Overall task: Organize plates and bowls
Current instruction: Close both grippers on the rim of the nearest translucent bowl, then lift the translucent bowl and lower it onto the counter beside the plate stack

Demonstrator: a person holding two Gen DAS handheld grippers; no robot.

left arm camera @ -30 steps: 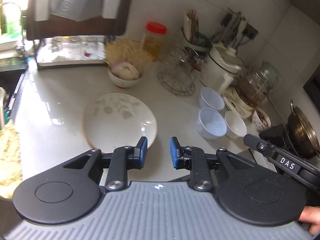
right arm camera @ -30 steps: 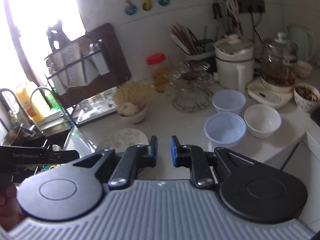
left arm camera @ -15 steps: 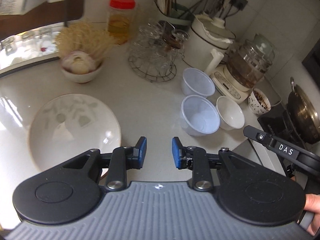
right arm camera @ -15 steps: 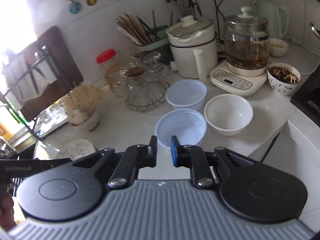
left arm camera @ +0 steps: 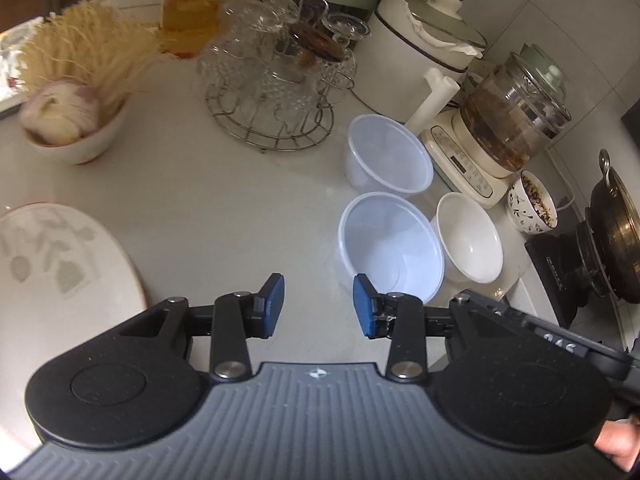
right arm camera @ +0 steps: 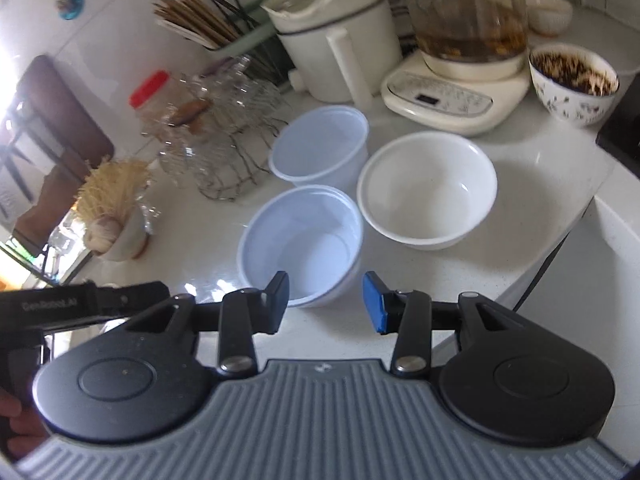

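Note:
Two translucent plastic bowls stand on the white counter: the near plastic bowl (left arm camera: 390, 246) (right arm camera: 302, 240) and the far plastic bowl (left arm camera: 386, 156) (right arm camera: 320, 142). A white ceramic bowl (left arm camera: 470, 238) (right arm camera: 428, 188) sits beside them. A leaf-patterned plate (left arm camera: 52, 264) lies at the left. My left gripper (left arm camera: 319, 306) hovers over bare counter just left of the near bowl, its jaws opening with nothing between them. My right gripper (right arm camera: 326, 302) hangs at the near bowl's front rim, its jaws opening too, the pads clear of the rim.
A wire rack of glass cups (left arm camera: 276, 92), a bowl with garlic and dried noodles (left arm camera: 76, 120), a red-lidded jar (left arm camera: 192, 4), a white cooker (left arm camera: 416, 52), a glass kettle (left arm camera: 516, 120), a patterned bowl (right arm camera: 572, 80) and a wok (left arm camera: 616, 240) crowd the back and right. The counter edge (right arm camera: 560, 240) drops at right.
Both grippers swung right and down toward the cluster of bowls, which now fill the views. Both pairs of jaws have spread apart. The plate slid to the left edge of the left view.

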